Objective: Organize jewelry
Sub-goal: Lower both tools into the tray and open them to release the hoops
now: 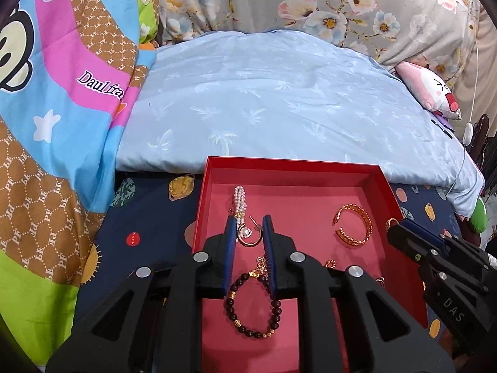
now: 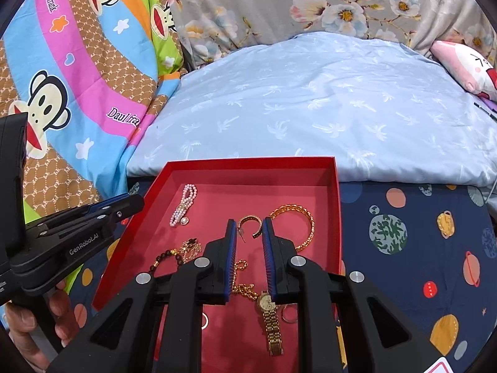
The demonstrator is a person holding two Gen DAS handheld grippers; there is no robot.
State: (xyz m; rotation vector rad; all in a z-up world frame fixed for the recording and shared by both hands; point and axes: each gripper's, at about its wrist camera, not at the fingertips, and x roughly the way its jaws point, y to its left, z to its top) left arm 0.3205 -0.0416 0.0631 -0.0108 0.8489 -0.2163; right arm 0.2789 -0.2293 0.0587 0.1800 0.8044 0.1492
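— Two grippers over the shallow red cardboard tray (image 2: 337, 205), is that right? What do I have on the left?

— Yes. My left gripper (image 1: 250, 217) hangs over the tray's left part, jaws apart and holding nothing. Beyond its tips lies the pink and white pearl bracelet (image 1: 239, 198), towards the far left of the tray. Between the tips I see a gold hoop earring with a pearl (image 1: 248, 236), and nearer me, under the fingers, the dark bead bracelet with gold beads (image 1: 253, 306).

— And the middle?

— A thin gold chain (image 2: 240, 279) lies tangled on the tray floor, near the dark beads. In the right wrist view a gold hoop earring (image 2: 251, 225) sits between the tips of my right gripper (image 2: 248, 220), which is also spread apart and empty. I cannot tell whether the pads touch the hoop.

— Further right?

— The open gold cuff bangle (image 1: 354, 223) lies just right of that hoop, close to the tray's right wall. Nearer me, a gold wristwatch with a metal link band (image 2: 268, 320) rests under the right fingers, with a plain silver ring (image 2: 289, 314) just beside it.

— What is the tray on?

— A dark blue sheet printed with planets (image 2: 419, 248). A light blue quilt (image 2: 310, 102) lies beyond the tray's far edge.
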